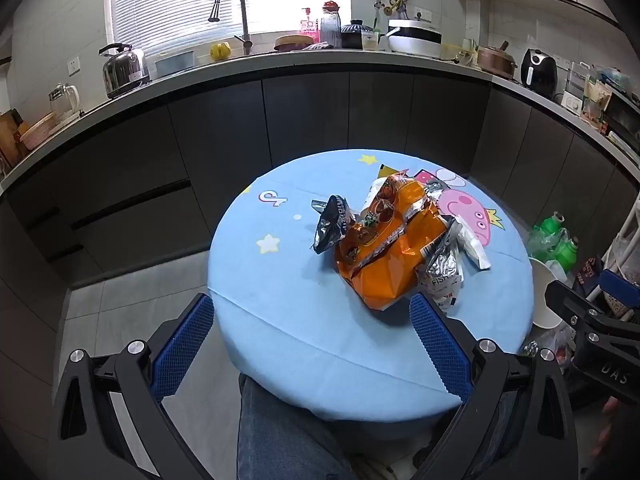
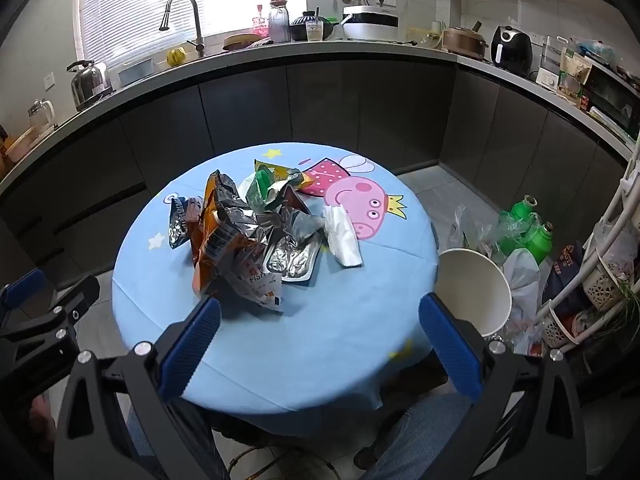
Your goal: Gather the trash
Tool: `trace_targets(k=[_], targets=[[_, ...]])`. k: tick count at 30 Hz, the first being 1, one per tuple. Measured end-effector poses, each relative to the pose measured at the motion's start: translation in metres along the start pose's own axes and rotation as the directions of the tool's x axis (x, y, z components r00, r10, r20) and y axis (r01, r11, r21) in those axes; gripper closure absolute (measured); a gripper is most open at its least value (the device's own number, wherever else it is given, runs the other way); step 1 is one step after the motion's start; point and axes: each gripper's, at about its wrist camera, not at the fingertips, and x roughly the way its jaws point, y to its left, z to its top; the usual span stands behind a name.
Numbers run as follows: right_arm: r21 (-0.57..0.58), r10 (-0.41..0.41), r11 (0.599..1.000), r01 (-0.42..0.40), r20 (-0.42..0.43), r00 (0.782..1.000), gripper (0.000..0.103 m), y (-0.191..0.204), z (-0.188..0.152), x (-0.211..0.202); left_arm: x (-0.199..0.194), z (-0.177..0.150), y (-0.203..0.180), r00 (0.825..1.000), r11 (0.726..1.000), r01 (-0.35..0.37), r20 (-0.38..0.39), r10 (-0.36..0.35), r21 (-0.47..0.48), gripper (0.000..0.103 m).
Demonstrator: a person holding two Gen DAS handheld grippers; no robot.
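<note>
Wrappers (image 2: pixel 248 236) sit piled at 12 o'clock of both wide-open, empty grippers, right gripper (image 2: pixel 320 320) looking closer than left gripper (image 1: pixel 312 320).

We are looking at a kitchen where daylight is streaming through a blinded window (image 1: pixel 224 0) behind the tall faucet (image 1: pixel 236 16). Dark cabinets (image 1: pixel 304 116) are curving under a pale countertop (image 1: pixel 280 58) — white tiled walls (image 1: pixel 472 0) are rising above it, and grey floor tiles (image 1: pixel 132 308) are spreading below.
</note>
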Motion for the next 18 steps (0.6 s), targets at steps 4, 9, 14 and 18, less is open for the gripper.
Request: trace_targets(k=[4, 9, 14, 18], targets=[[-0.004, 0.001, 1.0, -0.001, 0.006, 1.0, 0.003, 0.0003, -0.0001, -0.0006, -0.0001, 0.0002, 0.0007, 1.0, 1.0, 0.004, 0.005, -0.004, -0.002, 0.009], [0.0, 0.001, 1.0, -0.001, 0.0, 1.0, 0.003, -0.0002, 0.0007, 0.0001, 0.0017, -0.0003, 0.0037, 1.0, 1.0, 0.01, 0.005, -0.01, -0.004, 0.009], [0.0, -0.002, 1.0, 0.002, 0.0, 1.0, 0.003, 0.0004, 0.0007, -0.0006, 0.0016, -0.0011, -0.003, 1.0, 1.0, -0.004, 0.004, 0.004, 0.004, 0.009], [0.0, -0.004, 1.0, 0.004, 0.0, 1.0, 0.003, 0.0009, 0.0005, -0.0006, 0.0014, -0.001, -0.0027, 1.0, 1.0, -0.004, 0.005, 0.004, 0.004, 0.009]])
